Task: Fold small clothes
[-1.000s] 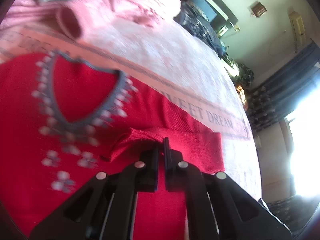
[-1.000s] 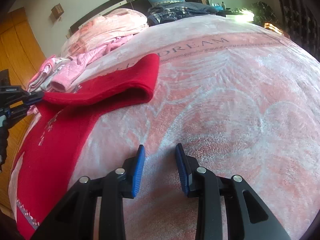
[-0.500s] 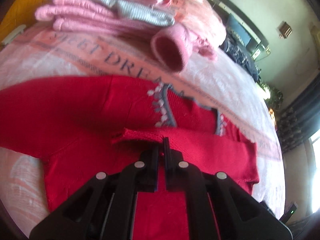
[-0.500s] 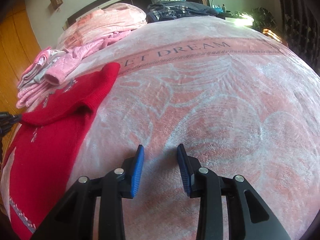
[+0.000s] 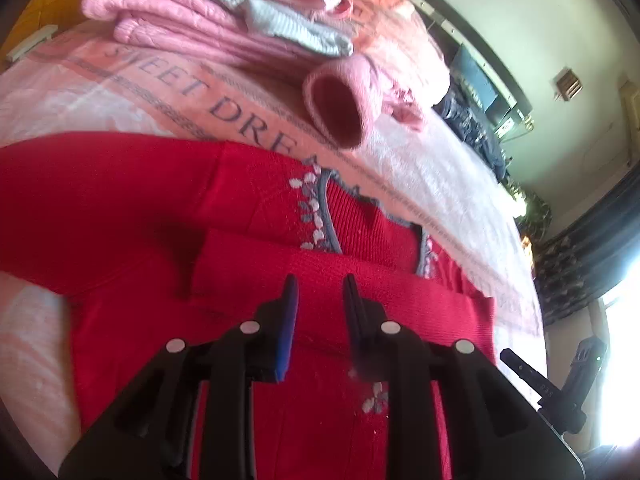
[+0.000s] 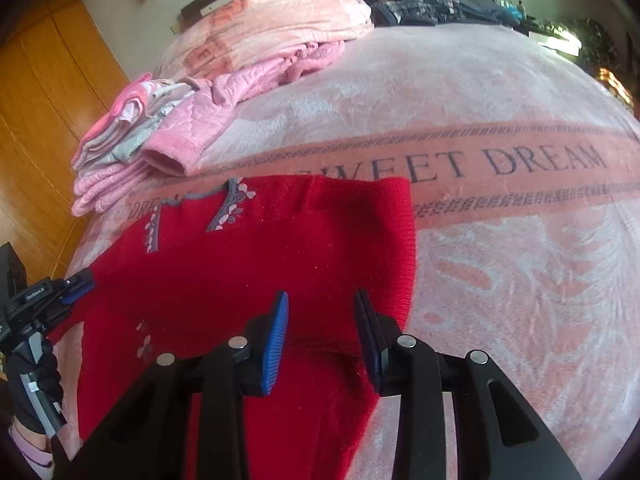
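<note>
A red knit sweater (image 5: 140, 200) with a grey, flower-trimmed neckline lies flat on the pink blanket (image 6: 520, 280). One sleeve (image 5: 380, 292) is folded across its chest. My left gripper (image 5: 320, 296) hovers open just over that folded sleeve, holding nothing. In the right wrist view the sweater (image 6: 240, 264) fills the middle, its folded edge to the right. My right gripper (image 6: 322, 312) stands open above the sweater's lower right part, with nothing between its fingers. The left gripper (image 6: 78, 286) shows at the sweater's left edge, held by a gloved hand (image 6: 28, 380).
A stack of folded pink and grey clothes (image 6: 120, 160) sits behind the sweater, a pink sleeve cuff (image 5: 340, 108) hanging off it. A folded pink blanket (image 6: 280, 20) and dark clothes (image 6: 440, 4) lie at the headboard. A wooden wardrobe (image 6: 48, 100) stands on the left.
My left gripper carried the sleeve across the chest, then opened and let it go. My right gripper moved from the bare blanket to over the sweater.
</note>
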`<state>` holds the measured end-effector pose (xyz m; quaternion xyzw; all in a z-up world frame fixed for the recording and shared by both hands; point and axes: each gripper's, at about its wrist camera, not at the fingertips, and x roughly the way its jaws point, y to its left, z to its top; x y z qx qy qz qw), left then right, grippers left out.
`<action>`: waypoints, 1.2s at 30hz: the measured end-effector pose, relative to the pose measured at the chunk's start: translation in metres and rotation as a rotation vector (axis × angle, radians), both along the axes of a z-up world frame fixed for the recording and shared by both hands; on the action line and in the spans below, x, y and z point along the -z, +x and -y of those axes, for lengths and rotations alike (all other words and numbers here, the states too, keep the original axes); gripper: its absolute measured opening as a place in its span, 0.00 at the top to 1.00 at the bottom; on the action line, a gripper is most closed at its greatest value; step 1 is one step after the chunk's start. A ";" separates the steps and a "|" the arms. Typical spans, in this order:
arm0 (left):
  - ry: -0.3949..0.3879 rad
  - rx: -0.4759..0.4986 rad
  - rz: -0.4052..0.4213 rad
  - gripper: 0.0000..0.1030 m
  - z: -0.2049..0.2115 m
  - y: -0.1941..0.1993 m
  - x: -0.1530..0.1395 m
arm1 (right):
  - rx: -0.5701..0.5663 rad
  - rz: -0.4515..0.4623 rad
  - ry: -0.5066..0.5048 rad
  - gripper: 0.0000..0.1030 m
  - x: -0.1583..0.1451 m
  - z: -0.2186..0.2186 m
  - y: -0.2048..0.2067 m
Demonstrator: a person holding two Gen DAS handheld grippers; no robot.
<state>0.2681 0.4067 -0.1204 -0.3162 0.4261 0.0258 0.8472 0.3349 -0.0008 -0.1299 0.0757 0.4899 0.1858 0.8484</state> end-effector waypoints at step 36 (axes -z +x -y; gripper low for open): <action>-0.103 -0.431 -0.102 0.37 -0.254 -0.228 0.033 | -0.210 -0.148 -0.026 0.40 0.010 -0.062 -0.138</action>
